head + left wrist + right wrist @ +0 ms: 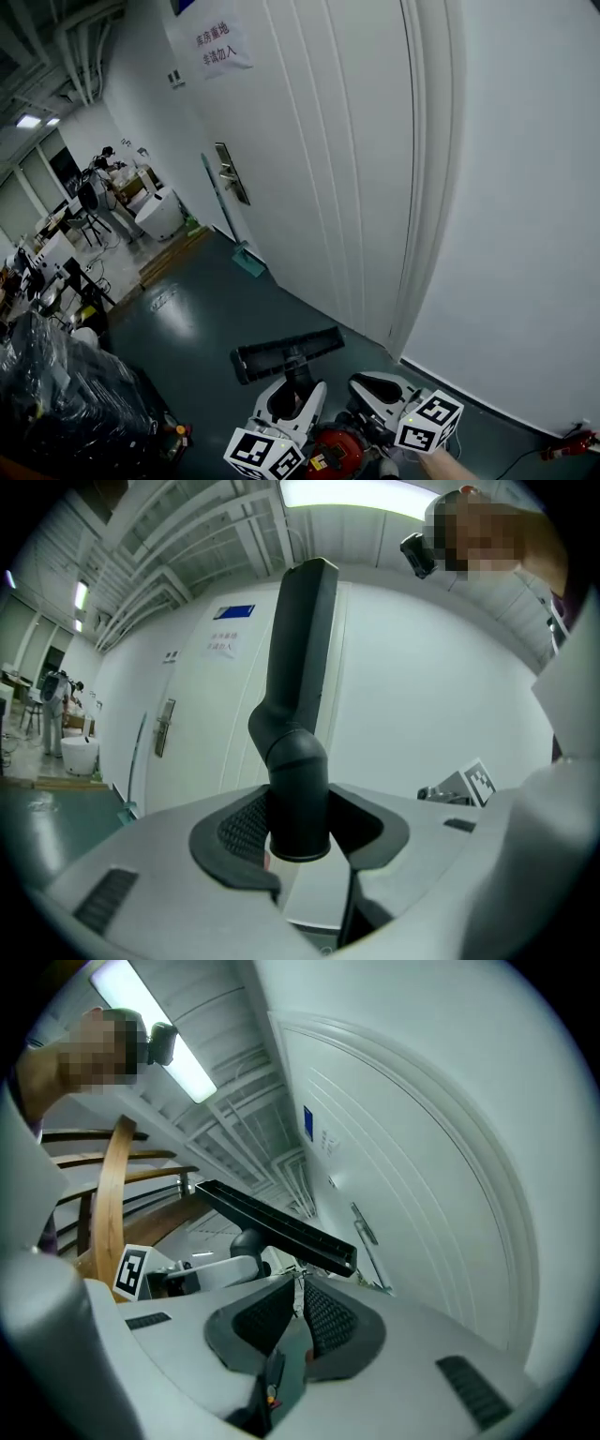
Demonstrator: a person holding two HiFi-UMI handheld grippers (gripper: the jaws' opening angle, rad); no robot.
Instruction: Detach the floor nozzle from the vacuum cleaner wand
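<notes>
The black floor nozzle (286,352) is up off the floor, its long head lying crosswise in the head view. My left gripper (286,398) is shut on its round neck (298,799), which stands upright between the left gripper (300,832) pads. My right gripper (384,394) hangs just right of it, its pads (323,1312) close together with nothing between them. In the right gripper view the nozzle head (277,1222) crosses just beyond the right gripper (298,1288) tips. A red vacuum part (337,452) shows between the two marker cubes. No wand is visible.
A white door (309,141) with a metal handle (232,173) and a paper sign (220,47) stands straight ahead, white wall (525,234) to its right. A teal dustpan (246,261) leans by the door. Black wrapped bundles (66,403) fill the lower left.
</notes>
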